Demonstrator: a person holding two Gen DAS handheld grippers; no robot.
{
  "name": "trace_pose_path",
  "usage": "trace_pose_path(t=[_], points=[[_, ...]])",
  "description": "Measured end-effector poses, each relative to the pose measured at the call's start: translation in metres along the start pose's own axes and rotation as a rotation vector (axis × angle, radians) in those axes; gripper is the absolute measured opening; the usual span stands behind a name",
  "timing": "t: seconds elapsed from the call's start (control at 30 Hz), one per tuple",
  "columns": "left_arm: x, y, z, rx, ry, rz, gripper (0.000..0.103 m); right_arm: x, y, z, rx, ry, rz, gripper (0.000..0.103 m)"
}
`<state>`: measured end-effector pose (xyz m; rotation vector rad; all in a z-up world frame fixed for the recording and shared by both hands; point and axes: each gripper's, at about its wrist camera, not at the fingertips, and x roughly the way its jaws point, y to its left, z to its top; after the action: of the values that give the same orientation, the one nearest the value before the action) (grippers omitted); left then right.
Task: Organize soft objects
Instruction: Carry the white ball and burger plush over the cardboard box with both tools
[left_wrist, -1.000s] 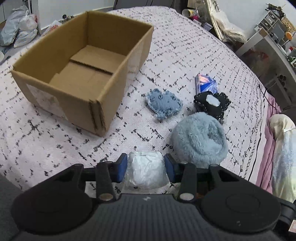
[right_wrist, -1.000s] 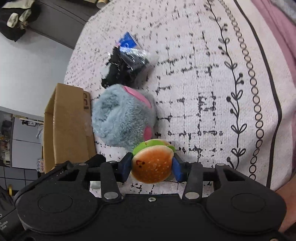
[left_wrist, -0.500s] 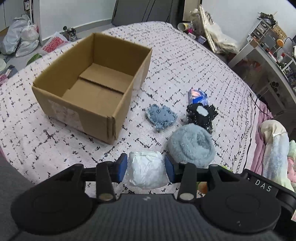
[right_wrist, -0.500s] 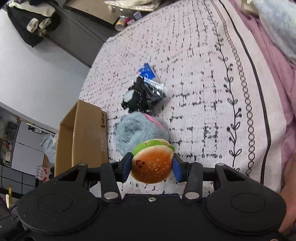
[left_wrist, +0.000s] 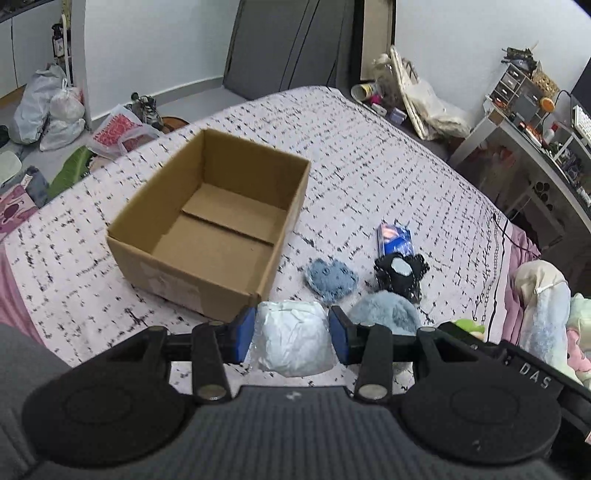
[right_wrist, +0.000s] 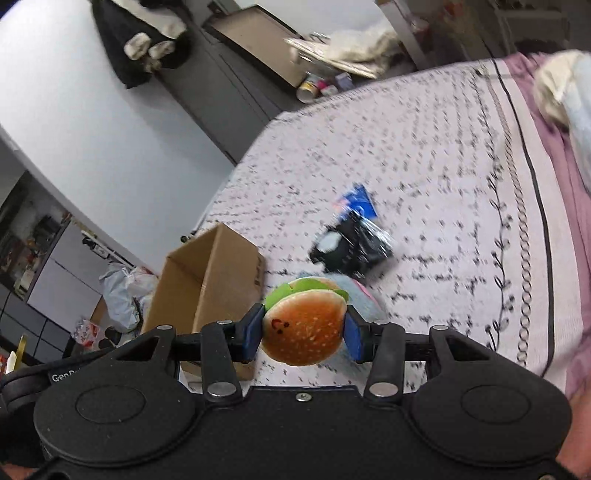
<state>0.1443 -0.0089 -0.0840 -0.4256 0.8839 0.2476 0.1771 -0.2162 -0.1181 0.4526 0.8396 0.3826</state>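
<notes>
- Left claw (left_wrist: 291, 335) clamps a white wrapped soft bundle (left_wrist: 293, 338), its blue pads pressed into both sides, held above the bed (left_wrist: 388, 177).
- Right claw (right_wrist: 303, 334) squeezes a plush burger (right_wrist: 304, 325) the same way, pads snug on the bun.
- Best play, by the look of it: carry each over the cardboard box (left_wrist: 210, 225), clear the near wall, loosen only once inside.
- The box stands open on the bed with nothing in it: bare flaps.
- Waiting on the bedspread: a fluffy blue plush (left_wrist: 386, 314), a small blue cloth (left_wrist: 330, 278), a black packet (left_wrist: 400, 273).
</notes>
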Motion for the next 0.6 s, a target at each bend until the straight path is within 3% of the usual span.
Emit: trace_pose_path(t=[0.6], points=[[-0.016,0.026,0.036,-0.011,-0.068,0.032,0.043,0.011,0.057,0.022,-0.223,-0.061,0.086,0.044]])
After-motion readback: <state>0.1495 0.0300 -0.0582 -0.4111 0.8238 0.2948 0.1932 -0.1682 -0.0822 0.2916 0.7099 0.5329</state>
